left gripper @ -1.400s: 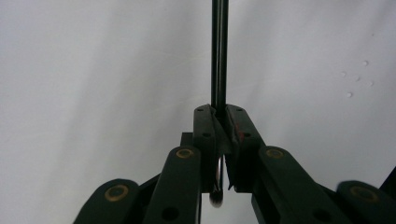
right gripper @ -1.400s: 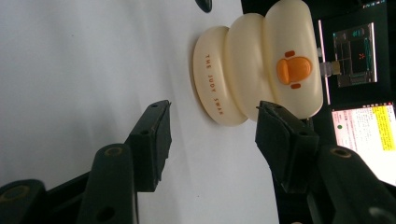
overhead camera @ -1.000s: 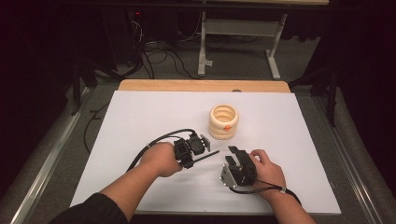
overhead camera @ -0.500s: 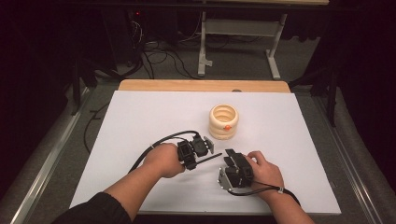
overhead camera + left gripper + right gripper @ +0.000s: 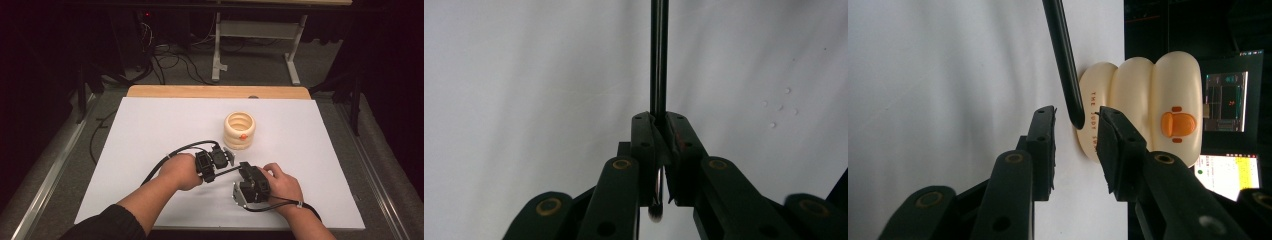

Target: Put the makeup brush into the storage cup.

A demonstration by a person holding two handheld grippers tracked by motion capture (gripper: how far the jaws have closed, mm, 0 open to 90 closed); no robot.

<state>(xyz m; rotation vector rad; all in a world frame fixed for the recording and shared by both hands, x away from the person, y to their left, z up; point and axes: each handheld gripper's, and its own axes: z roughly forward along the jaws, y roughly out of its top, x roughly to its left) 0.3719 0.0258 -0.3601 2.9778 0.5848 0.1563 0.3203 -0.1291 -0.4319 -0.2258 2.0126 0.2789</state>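
White board (image 5: 150,150) covers the table, with a cream ribbed holder (image 5: 239,130) standing toward its far side. Near the front edge, the left gripper (image 5: 658,122) is clamped on a thin black pen (image 5: 659,55), holding it level toward the right gripper (image 5: 1075,135). That one's jaws have just been closing, the pen's tip (image 5: 1076,117) between them but not yet pinched. To my eye the right hand should centre the tip, then squeeze gently while the left holds steady.
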